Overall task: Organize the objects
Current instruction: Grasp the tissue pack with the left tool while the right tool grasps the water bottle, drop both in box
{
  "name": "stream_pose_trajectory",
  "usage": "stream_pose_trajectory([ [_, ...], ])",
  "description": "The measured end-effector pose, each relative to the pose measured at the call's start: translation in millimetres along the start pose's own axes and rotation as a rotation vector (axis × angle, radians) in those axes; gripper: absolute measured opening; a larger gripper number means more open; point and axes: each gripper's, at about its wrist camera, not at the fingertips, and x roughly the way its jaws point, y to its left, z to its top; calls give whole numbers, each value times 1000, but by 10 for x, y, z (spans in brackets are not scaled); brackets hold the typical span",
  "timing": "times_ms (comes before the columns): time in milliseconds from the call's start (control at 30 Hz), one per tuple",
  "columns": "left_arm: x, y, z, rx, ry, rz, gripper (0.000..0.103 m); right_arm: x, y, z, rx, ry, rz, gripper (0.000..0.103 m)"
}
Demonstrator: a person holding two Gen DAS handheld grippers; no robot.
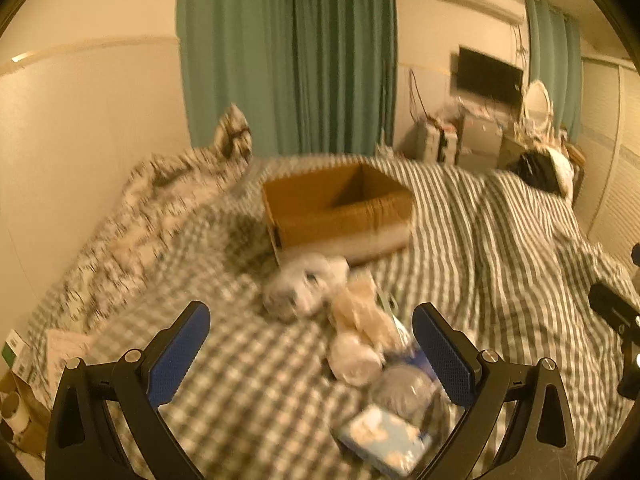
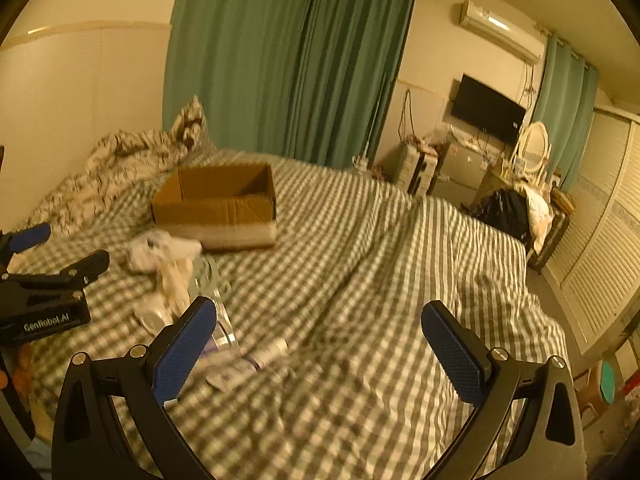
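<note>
An open cardboard box (image 1: 340, 208) sits on the checked bed; it also shows in the right wrist view (image 2: 218, 204). In front of it lies a blurred pile: a white soft toy (image 1: 304, 288), a beige soft toy (image 1: 362, 316), a grey round item (image 1: 404, 392) and a blue printed packet (image 1: 384, 440). My left gripper (image 1: 312, 348) is open and empty, just above and before the pile. My right gripper (image 2: 320, 340) is open and empty over bare bedding, right of the pile (image 2: 168, 268). A small white tube (image 2: 268, 352) lies near its left finger.
A crumpled patterned quilt (image 1: 160, 208) lies along the wall at the left. A striped duvet (image 2: 460, 264) covers the bed's right side. Green curtains (image 2: 280, 60), a TV (image 2: 486, 112) and cluttered furniture stand beyond the bed. A paper bag (image 1: 20, 384) sits at the left edge.
</note>
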Motion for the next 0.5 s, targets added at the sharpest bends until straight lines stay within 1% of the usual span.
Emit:
stream_pose_trajectory([
  [133, 200, -143, -278, 24, 109, -37, 103, 121, -59, -134, 6, 43, 6, 103],
  [267, 434, -292, -589, 62, 213, -44, 103, 289, -60, -240, 15, 88, 20, 103],
  [300, 473, -322, -642, 70, 229, -48, 103, 340, -48, -265, 15, 100, 21, 103],
  [367, 589, -369, -739, 80, 287, -62, 103, 430, -5, -317, 11, 120, 24, 103],
  [500, 748, -426, -853, 77, 370, -138, 103, 556, 51, -368, 3, 151, 37, 103],
])
